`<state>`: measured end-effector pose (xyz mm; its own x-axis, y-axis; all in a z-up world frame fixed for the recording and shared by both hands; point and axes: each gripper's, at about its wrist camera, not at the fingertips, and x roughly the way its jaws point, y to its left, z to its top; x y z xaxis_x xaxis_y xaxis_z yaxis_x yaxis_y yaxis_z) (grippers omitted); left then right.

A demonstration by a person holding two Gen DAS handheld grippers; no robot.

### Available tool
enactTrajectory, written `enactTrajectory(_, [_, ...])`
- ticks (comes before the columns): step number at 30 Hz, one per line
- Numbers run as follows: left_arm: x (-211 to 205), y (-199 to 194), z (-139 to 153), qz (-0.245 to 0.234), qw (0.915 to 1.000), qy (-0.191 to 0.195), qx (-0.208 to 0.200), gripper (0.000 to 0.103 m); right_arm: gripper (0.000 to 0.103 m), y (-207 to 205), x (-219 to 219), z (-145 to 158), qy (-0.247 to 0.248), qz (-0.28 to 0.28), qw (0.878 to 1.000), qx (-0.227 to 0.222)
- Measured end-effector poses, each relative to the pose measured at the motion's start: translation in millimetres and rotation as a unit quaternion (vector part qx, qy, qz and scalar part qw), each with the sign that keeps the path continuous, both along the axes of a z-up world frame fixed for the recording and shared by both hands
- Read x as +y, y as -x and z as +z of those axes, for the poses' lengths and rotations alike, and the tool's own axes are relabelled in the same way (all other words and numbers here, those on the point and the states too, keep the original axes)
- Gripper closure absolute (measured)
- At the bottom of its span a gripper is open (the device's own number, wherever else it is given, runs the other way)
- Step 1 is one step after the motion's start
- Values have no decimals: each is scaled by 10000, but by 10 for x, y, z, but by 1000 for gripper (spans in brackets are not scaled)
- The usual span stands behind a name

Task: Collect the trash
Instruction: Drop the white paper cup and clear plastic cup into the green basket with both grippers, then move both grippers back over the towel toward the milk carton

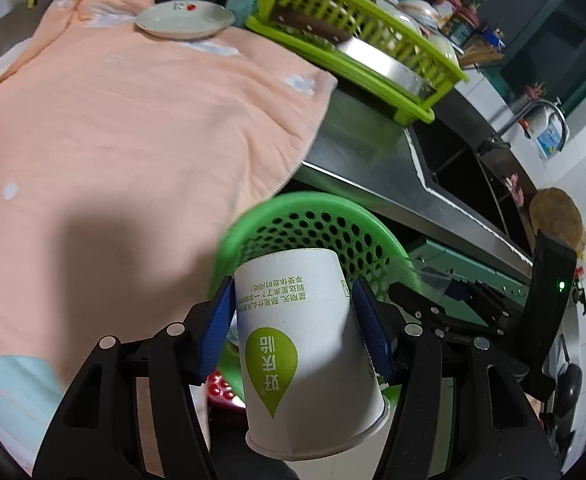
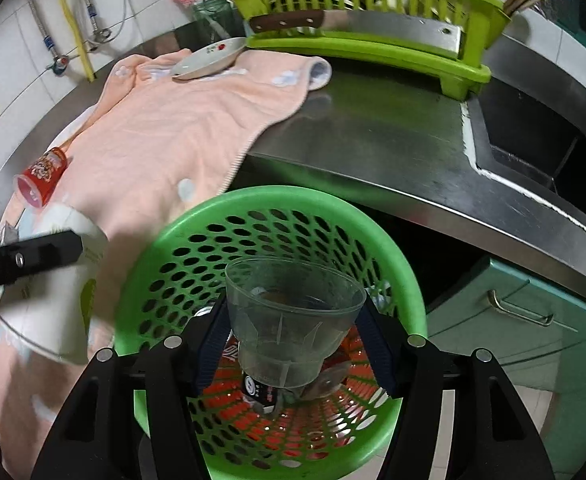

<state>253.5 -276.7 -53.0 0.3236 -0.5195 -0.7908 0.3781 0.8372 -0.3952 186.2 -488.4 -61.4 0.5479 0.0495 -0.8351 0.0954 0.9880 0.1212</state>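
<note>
A white paper cup (image 1: 309, 348) with a green drop-shaped logo sits clamped between the blue pads of the left gripper (image 1: 293, 320), its closed base pointing away from the camera and its rolled rim nearest the lens; in the right wrist view the same cup (image 2: 53, 296) shows blurred at the left edge, just beside the green basket (image 2: 161, 232) and over the towel. A clear plastic cup (image 2: 293, 316) is pinched between the pads of the right gripper (image 2: 293, 336), mouth facing away, held above the basket's opening. Inside the perforated basket lie red and dark wrappers (image 2: 261, 392), seen through the clear cup and the holes. The basket sits in front of the steel counter (image 2: 373, 136), below its edge. A peach towel (image 1: 133, 128) covers the left part of the counter, and a small red cup (image 2: 41, 176) lies on its side on it near the far left. A white dish (image 2: 209, 58) with a red mark rests on the towel's far end, beside a lime green dish rack (image 2: 373, 52) holding a cleaver (image 2: 333, 24). To the right the counter drops into a sink (image 2: 533, 136)
</note>
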Motion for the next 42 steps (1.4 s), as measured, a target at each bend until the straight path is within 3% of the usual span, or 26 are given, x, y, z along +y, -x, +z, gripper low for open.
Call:
enactTrajectory(17, [-345,82,-294,-158,9992,-122,342,42,44,-52,-104,-51,-62,-71,10000,-26])
enactTrajectory(23, [-314,120,-262,-146,9994,-140,284,34,44,-66,-108,-46,-83,-70,9999,-55])
enactTrajectory(37, [-164,231,-159,-115,9996,-229,97,30,43,-111,-12,-43,-76,-41,9999,-77])
enactTrajectory(42, [-58,258,-139,-50,9997,-224,80,29,36,-124,6,-28,-22,-1,9999,-108])
